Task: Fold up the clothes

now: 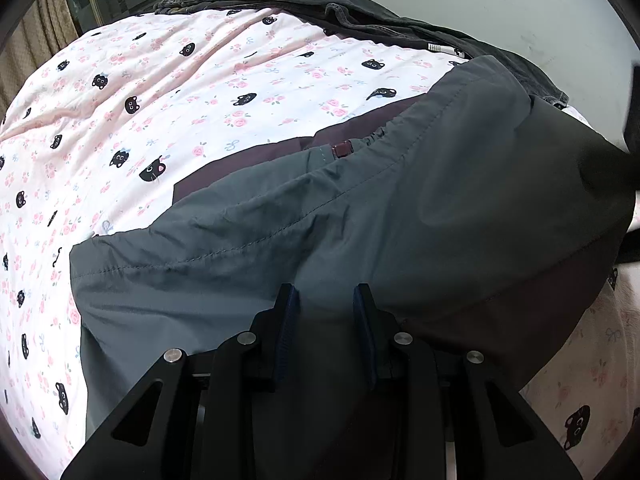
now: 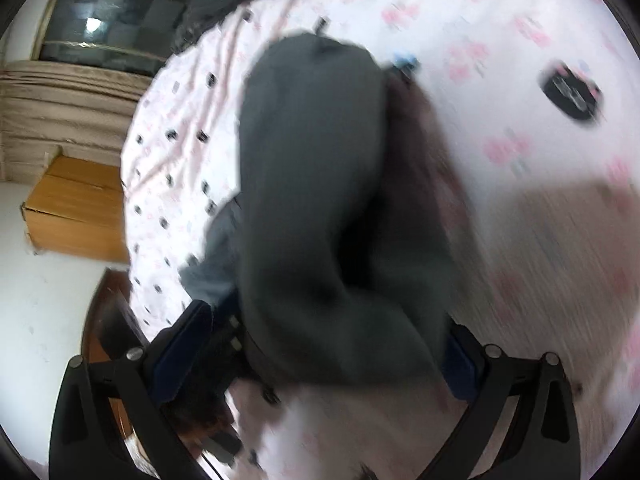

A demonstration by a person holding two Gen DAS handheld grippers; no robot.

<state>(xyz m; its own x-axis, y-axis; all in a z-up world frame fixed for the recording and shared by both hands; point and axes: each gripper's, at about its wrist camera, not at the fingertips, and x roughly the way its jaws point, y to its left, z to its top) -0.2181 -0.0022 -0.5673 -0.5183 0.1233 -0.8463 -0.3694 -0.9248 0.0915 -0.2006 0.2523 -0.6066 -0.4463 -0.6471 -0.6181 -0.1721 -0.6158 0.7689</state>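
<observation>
A grey-green garment [image 1: 360, 208] with a maroon inner layer [image 1: 256, 160] lies on the cat-and-rose bedsheet [image 1: 160, 92]. My left gripper [image 1: 325, 300] points down at its near part. The jaws stand a little apart and the cloth lies under the fingertips, with no fold pinched between the pads. In the blurred right wrist view the same garment [image 2: 312, 180] runs up the middle, and a bunched end of it fills the gap of my right gripper [image 2: 332, 332]. Those jaws stand wide apart.
Dark jeans [image 1: 360, 8] lie heaped at the bed's far edge. Beside the bed stand a cardboard box [image 2: 76, 208] on the pale floor [image 2: 40, 300] and a dark glass-fronted cabinet [image 2: 112, 12]. Bare sheet spreads left of the garment.
</observation>
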